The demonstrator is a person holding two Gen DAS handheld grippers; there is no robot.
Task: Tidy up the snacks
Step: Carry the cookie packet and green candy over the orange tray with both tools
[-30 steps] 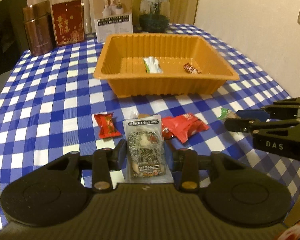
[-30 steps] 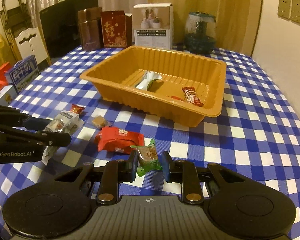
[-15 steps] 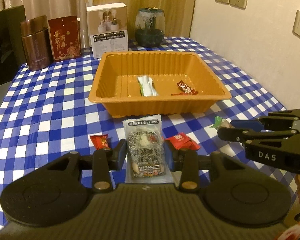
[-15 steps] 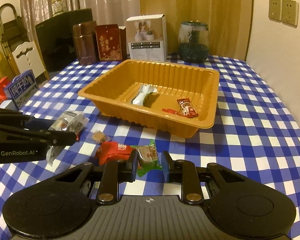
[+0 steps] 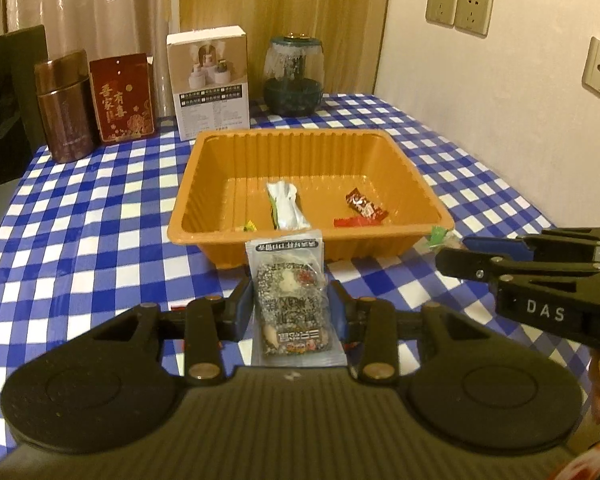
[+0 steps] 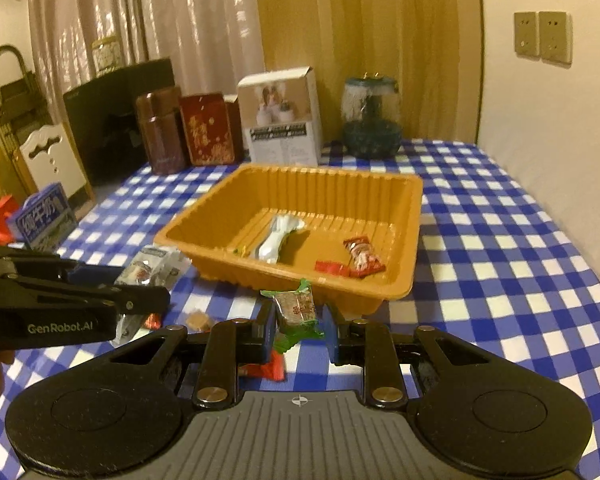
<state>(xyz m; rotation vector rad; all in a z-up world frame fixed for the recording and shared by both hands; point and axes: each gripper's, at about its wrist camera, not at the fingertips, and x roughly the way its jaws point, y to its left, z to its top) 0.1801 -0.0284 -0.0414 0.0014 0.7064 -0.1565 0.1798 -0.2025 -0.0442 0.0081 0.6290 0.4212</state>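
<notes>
An orange tray (image 5: 204,184) (image 6: 414,216) sits mid-table on the blue checked cloth. Inside lie a white packet (image 5: 286,206) (image 6: 278,238) and a red-brown candy (image 5: 364,208) (image 6: 362,258). My left gripper (image 5: 288,304) is shut on a clear packet of dark seeded snack (image 5: 290,300), lifted just before the tray's near wall. My right gripper (image 6: 298,322) is shut on a small green-wrapped brown snack (image 6: 296,308), also raised near the tray's front. Each gripper shows at the side of the other's view.
At the table's back stand a brown canister (image 5: 62,106), a red box (image 5: 122,98), a white carton (image 5: 210,84) and a glass jar (image 5: 294,76). Loose snacks lie under the grippers: a red packet (image 6: 266,368), a small brown candy (image 6: 198,320). The wall runs along the right.
Both grippers rose with their snacks and came nearer the tray's front edge. The loose red packets on the cloth have dropped out of sight below the left gripper.
</notes>
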